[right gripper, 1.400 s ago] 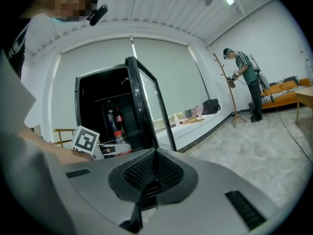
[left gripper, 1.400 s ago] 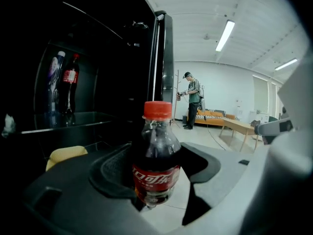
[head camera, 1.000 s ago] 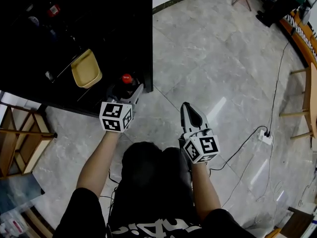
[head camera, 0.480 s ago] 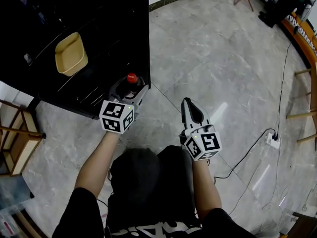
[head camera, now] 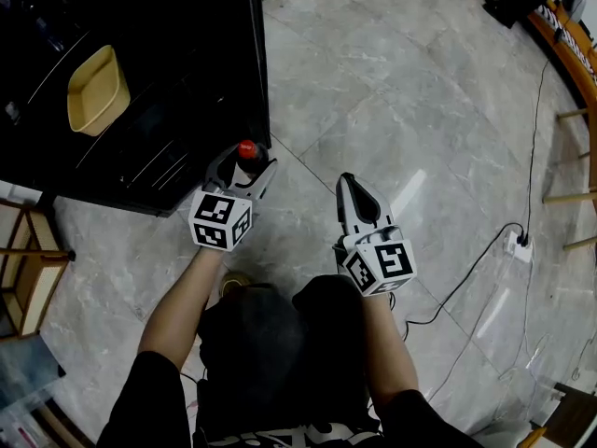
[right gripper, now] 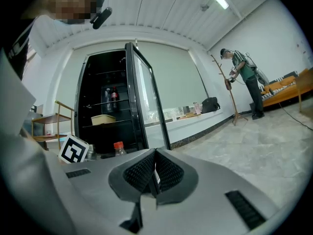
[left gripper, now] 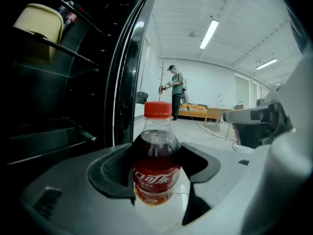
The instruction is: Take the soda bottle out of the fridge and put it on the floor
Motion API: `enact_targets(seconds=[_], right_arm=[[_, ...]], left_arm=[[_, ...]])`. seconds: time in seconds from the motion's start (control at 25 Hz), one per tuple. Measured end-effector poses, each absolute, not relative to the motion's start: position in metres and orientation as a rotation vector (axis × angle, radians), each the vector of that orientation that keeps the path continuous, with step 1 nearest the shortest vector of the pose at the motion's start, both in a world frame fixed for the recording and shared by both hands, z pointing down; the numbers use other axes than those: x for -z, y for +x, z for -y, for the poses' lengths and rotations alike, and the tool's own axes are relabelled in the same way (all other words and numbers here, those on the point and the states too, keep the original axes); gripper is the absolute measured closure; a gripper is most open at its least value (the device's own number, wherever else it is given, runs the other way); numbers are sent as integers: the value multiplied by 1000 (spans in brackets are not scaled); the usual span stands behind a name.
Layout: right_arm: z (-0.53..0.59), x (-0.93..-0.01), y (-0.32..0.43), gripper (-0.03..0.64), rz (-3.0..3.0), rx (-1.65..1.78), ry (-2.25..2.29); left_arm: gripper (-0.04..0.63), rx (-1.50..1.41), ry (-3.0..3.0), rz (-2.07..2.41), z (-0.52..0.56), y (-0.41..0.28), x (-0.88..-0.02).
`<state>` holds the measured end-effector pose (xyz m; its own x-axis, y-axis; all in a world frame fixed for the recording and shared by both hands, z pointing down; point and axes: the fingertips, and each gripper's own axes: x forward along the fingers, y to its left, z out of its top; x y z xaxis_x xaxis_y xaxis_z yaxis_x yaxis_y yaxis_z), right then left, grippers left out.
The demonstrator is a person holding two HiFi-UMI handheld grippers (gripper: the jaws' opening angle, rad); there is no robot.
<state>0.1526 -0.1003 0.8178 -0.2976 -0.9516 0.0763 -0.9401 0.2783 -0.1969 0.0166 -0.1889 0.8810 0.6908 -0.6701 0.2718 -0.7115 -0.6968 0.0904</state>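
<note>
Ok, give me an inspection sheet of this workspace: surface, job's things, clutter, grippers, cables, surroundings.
Surface: glossy grey tiled floor.
Job's things: soda bottle, red cap, upright, held at the open front of the black fridge, not yet on the floor.
Clutter: yellow tray on a fridge shelf.
Grippers: left gripper shut on the soda bottle; right gripper shut, empty.
Cables: black cable across the floor to a white power strip.
Surroundings: wooden shelf unit at left; person far off beside a coat stand.
</note>
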Motion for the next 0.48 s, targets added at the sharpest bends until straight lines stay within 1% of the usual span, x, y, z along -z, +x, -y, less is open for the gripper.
enact_targets(seconds=[0.24, 0.48], right_arm=[[98, -833, 148, 594, -2474, 315, -1821], [91, -836, 162, 594, -2425, 309, -1862]], left_arm=[[290, -330, 2732, 1066, 186, 40, -929], [288, -356, 2743, 1002, 182, 65, -982]])
